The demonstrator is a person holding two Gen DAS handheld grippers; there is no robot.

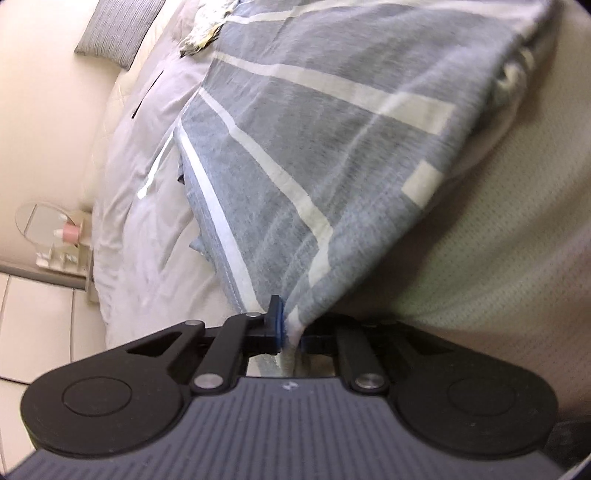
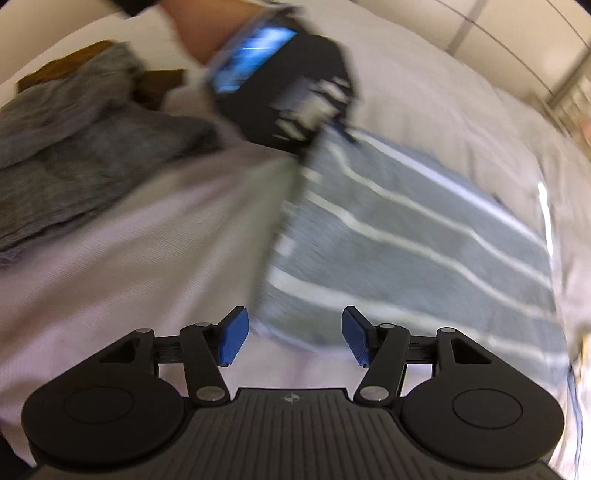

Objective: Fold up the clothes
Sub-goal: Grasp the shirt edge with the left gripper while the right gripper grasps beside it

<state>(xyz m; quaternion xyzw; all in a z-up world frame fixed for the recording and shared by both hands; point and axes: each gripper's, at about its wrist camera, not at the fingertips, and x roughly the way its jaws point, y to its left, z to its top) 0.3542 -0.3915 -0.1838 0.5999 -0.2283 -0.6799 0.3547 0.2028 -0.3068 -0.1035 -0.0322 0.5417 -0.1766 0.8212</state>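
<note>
A grey-blue garment with white stripes lies across the bed. My left gripper is shut on one of its corners, and the cloth rises from the blue pad in a taut fold. In the right wrist view the same garment lies flat, blurred. My right gripper stands open just above its near edge, with nothing pinched between the blue pads. At the garment's far corner, the left gripper shows under a person's wrist.
The bed has a pale sheet. A crumpled grey pile of clothes lies at the left with a brown item behind it. A striped pillow, a patterned cloth and a nightstand with a round mirror are visible.
</note>
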